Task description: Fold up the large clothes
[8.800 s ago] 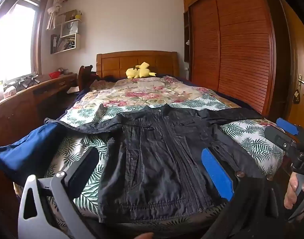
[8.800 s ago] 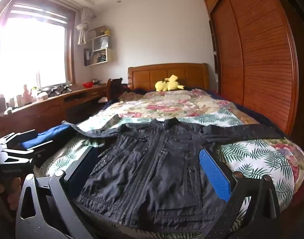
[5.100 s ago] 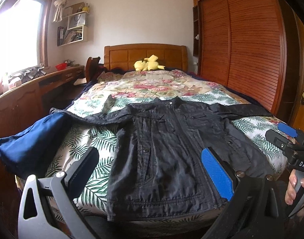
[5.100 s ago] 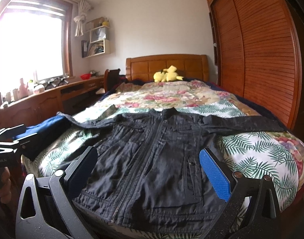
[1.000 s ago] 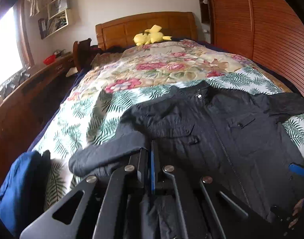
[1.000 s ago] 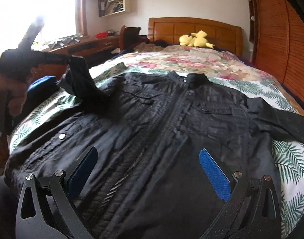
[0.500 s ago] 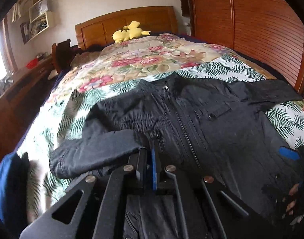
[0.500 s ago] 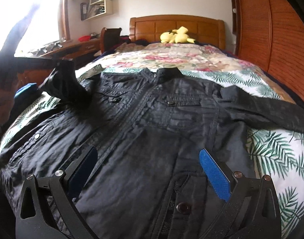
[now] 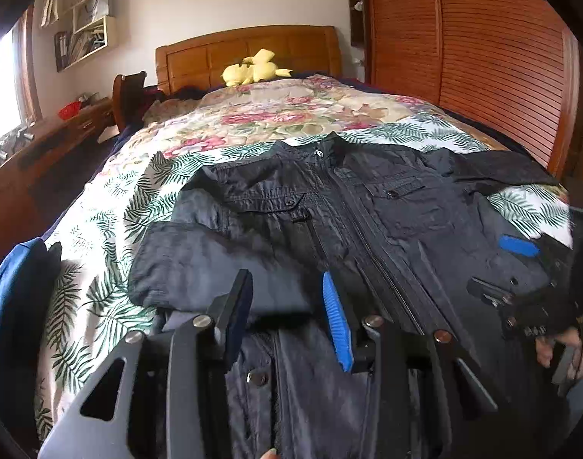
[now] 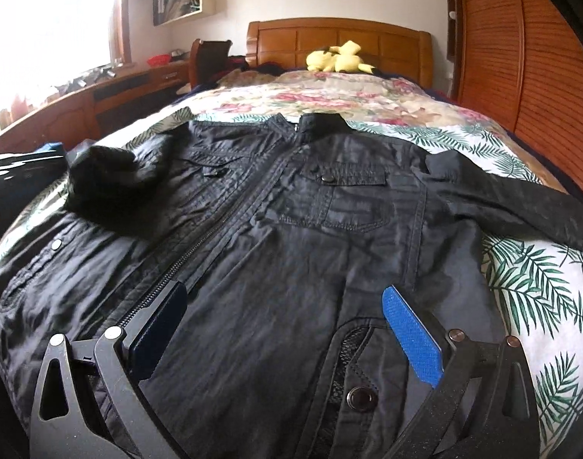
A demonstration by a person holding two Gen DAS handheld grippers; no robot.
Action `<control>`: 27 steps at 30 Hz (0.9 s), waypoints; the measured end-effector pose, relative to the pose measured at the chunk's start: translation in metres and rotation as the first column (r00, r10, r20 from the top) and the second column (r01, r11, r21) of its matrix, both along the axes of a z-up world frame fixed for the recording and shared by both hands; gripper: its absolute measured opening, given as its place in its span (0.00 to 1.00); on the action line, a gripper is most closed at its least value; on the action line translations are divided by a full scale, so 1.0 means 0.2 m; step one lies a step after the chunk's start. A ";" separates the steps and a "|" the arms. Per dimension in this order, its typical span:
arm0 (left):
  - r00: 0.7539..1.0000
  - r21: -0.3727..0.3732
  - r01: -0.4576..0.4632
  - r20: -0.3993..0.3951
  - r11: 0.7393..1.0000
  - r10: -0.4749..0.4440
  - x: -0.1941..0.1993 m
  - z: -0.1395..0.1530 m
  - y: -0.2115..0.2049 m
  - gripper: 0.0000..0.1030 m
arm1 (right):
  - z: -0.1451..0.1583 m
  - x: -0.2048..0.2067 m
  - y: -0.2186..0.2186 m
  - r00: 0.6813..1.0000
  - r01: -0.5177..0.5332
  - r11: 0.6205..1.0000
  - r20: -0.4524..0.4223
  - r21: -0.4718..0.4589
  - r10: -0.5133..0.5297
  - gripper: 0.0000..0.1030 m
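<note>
A black jacket point(image 9: 387, 222) lies face up on the bed, also in the right wrist view point(image 10: 291, 229). Its left sleeve point(image 9: 215, 264) is folded in across the left front. Its right sleeve point(image 10: 520, 199) still lies stretched out to the right. My left gripper point(image 9: 287, 306) is open just above the folded sleeve's cuff, holding nothing. My right gripper point(image 10: 283, 321) is open and empty, low over the jacket's lower front; it also shows at the right of the left wrist view point(image 9: 520, 267).
The bed point(image 9: 100, 229) has a palm-leaf and floral quilt. A blue garment point(image 9: 12, 298) lies at its left edge. A yellow plush toy point(image 9: 253, 70) sits by the headboard. A wooden desk point(image 10: 81, 99) runs along the left, a wooden wardrobe point(image 9: 482, 57) along the right.
My left gripper, shut on the sleeve cuff before, has opened and let the sleeve drop onto the jacket front. The right gripper stayed open over the jacket.
</note>
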State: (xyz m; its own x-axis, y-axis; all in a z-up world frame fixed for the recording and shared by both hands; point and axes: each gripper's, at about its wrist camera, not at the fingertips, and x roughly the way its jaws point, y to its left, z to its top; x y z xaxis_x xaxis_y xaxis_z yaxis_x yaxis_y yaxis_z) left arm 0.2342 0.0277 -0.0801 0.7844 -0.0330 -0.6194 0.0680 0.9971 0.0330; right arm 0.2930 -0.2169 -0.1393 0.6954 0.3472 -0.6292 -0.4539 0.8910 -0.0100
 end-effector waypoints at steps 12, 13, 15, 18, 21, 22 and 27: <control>0.994 -0.068 -0.055 0.087 0.996 0.061 -0.28 0.09 0.36 0.36 | 0.07 -0.01 0.14 0.999 -0.045 0.999 0.019 -0.021 0.046 1.00; 0.994 -0.069 -0.063 0.090 0.996 0.069 -0.30 0.09 0.39 0.36 | 0.08 -0.02 0.17 0.998 -0.061 0.998 0.018 -0.014 0.061 1.00; 0.992 -0.072 -0.077 0.093 0.994 0.083 -0.33 0.10 0.45 0.36 | 0.11 -0.03 0.27 0.994 -0.112 0.994 0.016 -0.004 0.112 1.00; 0.989 -0.075 -0.095 0.104 0.993 0.102 -0.37 0.11 0.53 0.36 | 0.14 -0.05 0.45 0.980 -0.198 0.980 0.003 -0.003 0.198 0.98; 0.986 -0.082 -0.110 0.116 0.991 0.119 -0.41 0.12 0.60 0.36 | 0.16 -0.05 0.66 0.960 -0.280 0.960 -0.010 -0.022 0.280 0.93; 0.985 -0.085 -0.114 0.122 0.990 0.124 -0.42 0.13 0.62 0.36 | 0.16 -0.05 0.72 0.953 -0.303 0.953 -0.014 -0.026 0.303 0.91; 0.978 -0.101 -0.144 0.138 0.984 0.158 -0.48 0.14 0.72 0.36 | 0.17 -0.03 1.08 0.904 -0.427 0.904 -0.049 -0.031 0.425 0.84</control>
